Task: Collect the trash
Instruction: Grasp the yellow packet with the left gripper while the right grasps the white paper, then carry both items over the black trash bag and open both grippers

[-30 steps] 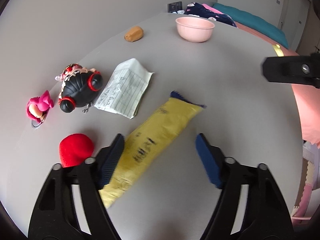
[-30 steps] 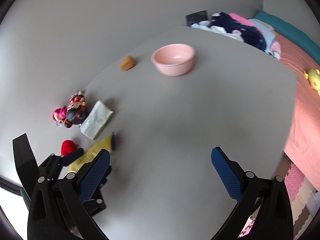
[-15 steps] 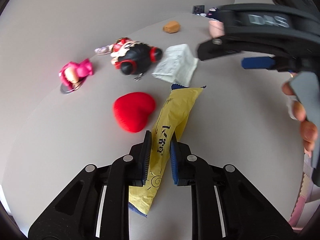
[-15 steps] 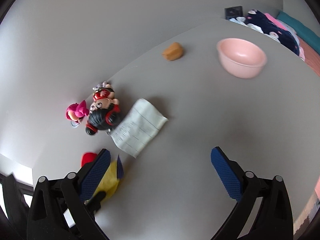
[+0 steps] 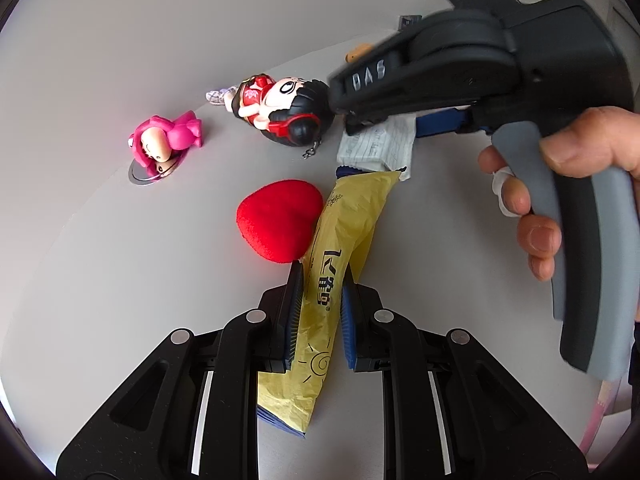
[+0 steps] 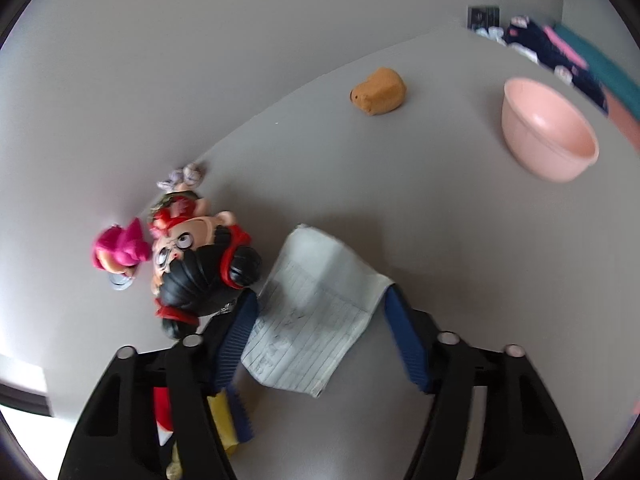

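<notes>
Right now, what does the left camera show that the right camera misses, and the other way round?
Only the left wrist view shows a person's hand squeezing the handle of the right hand-held gripper, and the left hand-held gripper shut on the yellow wrapper.

Only the right wrist view shows the pink bowl and the right jaws, which have just been closing, straddling the lined paper.

Both show the paper, the wrapper, the red heart, the black-haired doll, the pink figure and the tan lump on the grey table.

A home bedroom: a bed [image 6: 592,68] with bedding beyond the grey table [image 6: 460,240], toys [image 6: 200,264] scattered.
</notes>
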A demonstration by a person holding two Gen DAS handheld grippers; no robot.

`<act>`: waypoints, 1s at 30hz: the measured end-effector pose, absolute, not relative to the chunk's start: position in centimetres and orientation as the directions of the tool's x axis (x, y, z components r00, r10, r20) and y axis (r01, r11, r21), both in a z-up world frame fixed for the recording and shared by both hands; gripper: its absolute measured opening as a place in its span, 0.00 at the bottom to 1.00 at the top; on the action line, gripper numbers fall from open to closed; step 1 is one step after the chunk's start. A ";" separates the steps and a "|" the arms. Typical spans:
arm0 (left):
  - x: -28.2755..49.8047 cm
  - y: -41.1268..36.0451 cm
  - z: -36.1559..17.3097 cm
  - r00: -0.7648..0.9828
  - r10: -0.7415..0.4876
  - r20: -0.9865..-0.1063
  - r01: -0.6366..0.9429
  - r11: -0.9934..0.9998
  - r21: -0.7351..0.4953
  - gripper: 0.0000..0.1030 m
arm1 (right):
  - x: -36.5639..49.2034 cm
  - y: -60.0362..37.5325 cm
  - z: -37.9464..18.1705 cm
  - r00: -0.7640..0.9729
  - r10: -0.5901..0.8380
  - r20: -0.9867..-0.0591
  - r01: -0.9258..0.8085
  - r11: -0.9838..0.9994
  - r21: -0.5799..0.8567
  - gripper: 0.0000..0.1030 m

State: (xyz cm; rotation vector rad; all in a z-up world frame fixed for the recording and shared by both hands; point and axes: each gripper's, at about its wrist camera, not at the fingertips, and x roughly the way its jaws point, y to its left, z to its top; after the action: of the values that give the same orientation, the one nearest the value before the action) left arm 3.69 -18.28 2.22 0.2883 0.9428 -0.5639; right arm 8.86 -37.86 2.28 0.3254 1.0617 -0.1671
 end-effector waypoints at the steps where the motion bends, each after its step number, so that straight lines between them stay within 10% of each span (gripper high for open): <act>1: 3.6 -18.3 2.3 0.457 -0.329 -0.826 0.571 0.821 -0.011 0.17 | 8.9 -37.7 2.3 0.478 0.013 -0.878 0.275 0.948 0.163 0.48; 8: 3.4 -19.1 2.3 0.466 -0.315 -0.827 0.570 0.822 0.008 0.17 | 7.2 -37.4 2.6 0.474 0.047 -0.879 0.224 0.959 0.172 0.29; 30: -4.1 -26.6 5.9 0.451 -0.387 -0.804 0.682 0.731 0.031 0.12 | -6.1 -44.7 7.4 0.574 0.027 -0.819 0.256 0.943 0.211 0.27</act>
State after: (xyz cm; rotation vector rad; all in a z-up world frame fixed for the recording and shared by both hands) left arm -4.09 -26.64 5.88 0.3777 0.8777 -0.6801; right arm -6.13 -44.67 7.43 0.3239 0.9547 -0.1369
